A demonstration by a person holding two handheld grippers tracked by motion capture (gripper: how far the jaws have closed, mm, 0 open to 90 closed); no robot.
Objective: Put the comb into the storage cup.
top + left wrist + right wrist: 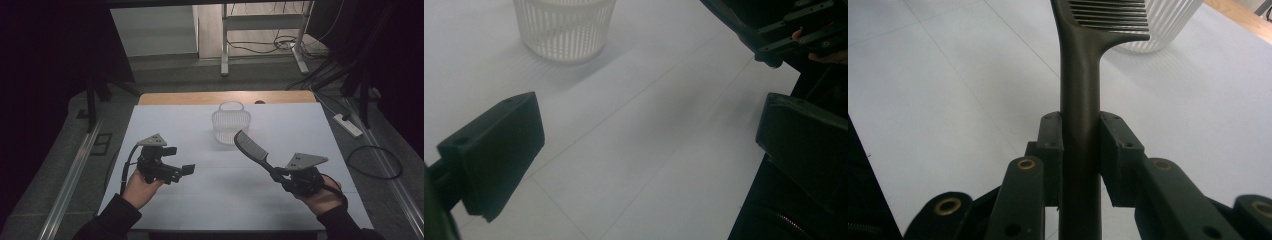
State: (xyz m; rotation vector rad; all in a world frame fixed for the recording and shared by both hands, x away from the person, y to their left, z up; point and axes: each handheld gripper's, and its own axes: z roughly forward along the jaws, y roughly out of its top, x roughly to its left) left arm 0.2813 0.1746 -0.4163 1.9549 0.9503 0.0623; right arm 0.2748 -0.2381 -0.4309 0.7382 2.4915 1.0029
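A black comb [251, 146] is held by its handle in my right gripper [281, 177], and its toothed head slants up toward a white slatted basket [230, 122] at the table's far middle. In the right gripper view the jaws press both sides of the comb's handle [1080, 95], with the basket [1162, 22] just beyond the teeth. My left gripper [184, 171] hovers over the left half of the table, open, with nothing between its jaws. Its view shows the basket [564, 27] ahead and the right gripper [796, 32] at the upper right.
The white table top [200, 200] has a wooden strip along its far edge. On the floor behind stand a metal frame [262, 35] and loose cables, with a power strip [347, 125] at the right. Dark curtains hang on both sides.
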